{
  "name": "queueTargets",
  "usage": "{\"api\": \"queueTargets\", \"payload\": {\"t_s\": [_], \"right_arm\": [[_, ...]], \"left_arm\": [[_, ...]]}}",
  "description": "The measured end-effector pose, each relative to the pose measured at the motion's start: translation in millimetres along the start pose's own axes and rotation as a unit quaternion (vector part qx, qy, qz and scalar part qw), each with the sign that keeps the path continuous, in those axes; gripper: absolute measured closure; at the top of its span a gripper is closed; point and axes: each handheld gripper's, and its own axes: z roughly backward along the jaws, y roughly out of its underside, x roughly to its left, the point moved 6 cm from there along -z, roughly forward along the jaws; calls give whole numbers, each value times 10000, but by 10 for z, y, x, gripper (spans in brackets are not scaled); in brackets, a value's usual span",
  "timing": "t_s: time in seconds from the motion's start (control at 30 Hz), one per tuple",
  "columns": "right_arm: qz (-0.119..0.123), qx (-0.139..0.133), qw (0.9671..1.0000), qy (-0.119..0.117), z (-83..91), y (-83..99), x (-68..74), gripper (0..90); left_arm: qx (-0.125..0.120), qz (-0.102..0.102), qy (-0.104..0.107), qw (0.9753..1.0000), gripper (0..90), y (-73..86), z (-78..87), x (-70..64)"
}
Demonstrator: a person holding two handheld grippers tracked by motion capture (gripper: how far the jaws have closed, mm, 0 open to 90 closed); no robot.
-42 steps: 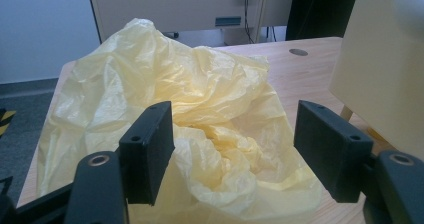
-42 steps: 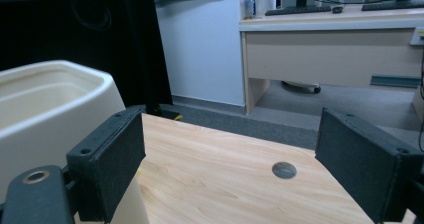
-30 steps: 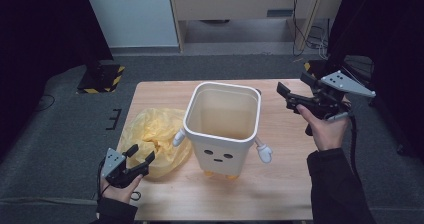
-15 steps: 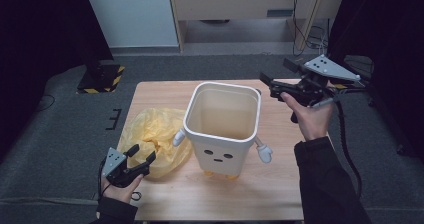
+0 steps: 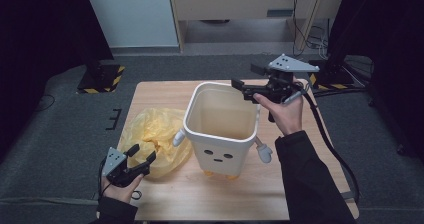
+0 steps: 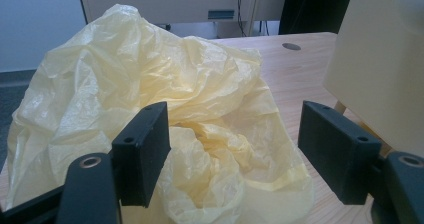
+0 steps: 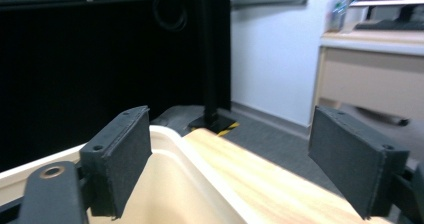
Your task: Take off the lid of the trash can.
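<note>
Yellow plastic bag [image 5: 152, 139] crumpled on wooden table [image 5: 240, 204], at 9 o'clock of cream bin [image 5: 222, 126], touching its side. Left gripper [image 5: 140, 159] released, low at bag's 6 o'clock edge. Right gripper [image 5: 247, 81] spread wide, above bin's 1 o'clock rim, probably clear of it.

Left gripper view: bag [image 6: 165, 109] between parted jaws, untouched.

Right gripper view: bin rim [image 7: 170, 144] below jaws.

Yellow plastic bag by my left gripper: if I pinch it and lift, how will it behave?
The bag looks thin and crinkled, so it will probably be floppy and sag or unfold from whatever fold you pinch. It seems very light and likely to slide on the table. The open left gripper may catch only one layer.
</note>
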Motion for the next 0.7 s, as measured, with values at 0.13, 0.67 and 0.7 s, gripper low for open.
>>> {"api": "queueTargets", "payload": {"t_s": [0.13, 0.67, 0.7], "right_arm": [[2, 341, 9993, -155, -100, 111, -5, 207], [-220, 1111, 9919, -570, -228, 453, -99, 477], [-271, 1124, 9915, -600, -229, 461, -102, 504]], "left_arm": [[-4, 6, 8, 10000, 281, -1, 2, 2], [11, 6, 21, 10000, 281, 2, -3, 1], [29, -15, 20, 10000, 281, 4, 0, 4]]}}
